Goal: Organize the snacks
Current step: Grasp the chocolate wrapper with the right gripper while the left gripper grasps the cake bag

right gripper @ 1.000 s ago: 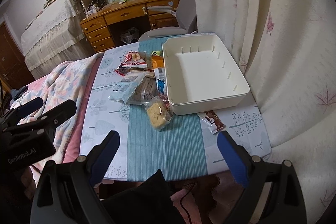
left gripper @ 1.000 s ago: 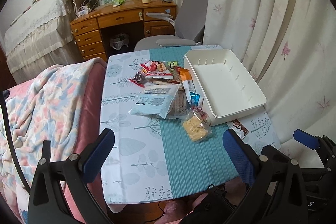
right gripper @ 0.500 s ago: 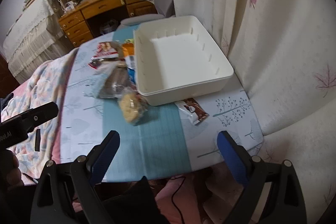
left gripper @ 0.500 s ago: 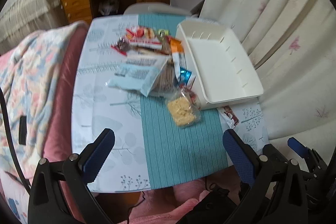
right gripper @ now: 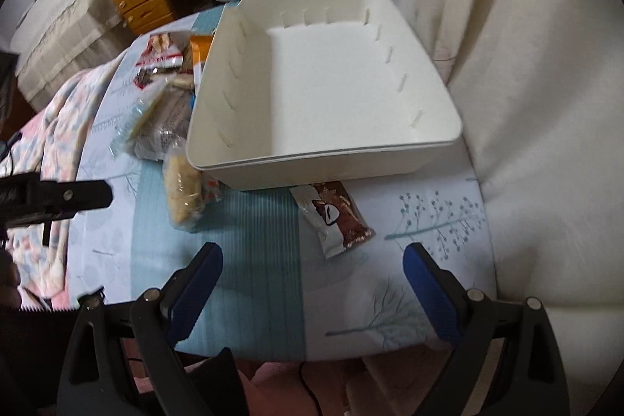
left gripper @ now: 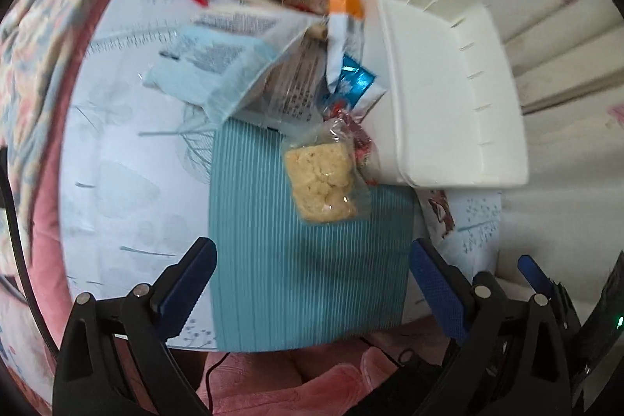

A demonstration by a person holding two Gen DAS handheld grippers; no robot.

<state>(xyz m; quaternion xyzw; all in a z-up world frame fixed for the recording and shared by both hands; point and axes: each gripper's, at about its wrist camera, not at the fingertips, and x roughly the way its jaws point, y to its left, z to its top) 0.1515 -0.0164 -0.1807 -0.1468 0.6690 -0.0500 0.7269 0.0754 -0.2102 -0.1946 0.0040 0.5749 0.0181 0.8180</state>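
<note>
Holding my left gripper (left gripper: 310, 269) and right gripper (right gripper: 312, 275) spread wide, gripping nothing; brown wrapper (right gripper: 333, 215) lying just ahead of right, touching white bin (right gripper: 323, 162); cracker pack (left gripper: 321, 182) ahead of left.

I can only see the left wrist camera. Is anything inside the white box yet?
Observer: No. The right wrist view looks straight into the white box, and it is empty.
Child: What's the brown thing peeking out beside it?
Observer: A brown-and-white snack packet, lying flat on the tablecloth with its far end at the box's near wall.
Child: Is the other gripper holding something?
Observer: No. The right hand-held gripper is open and empty, with that packet just ahead of it.
</note>
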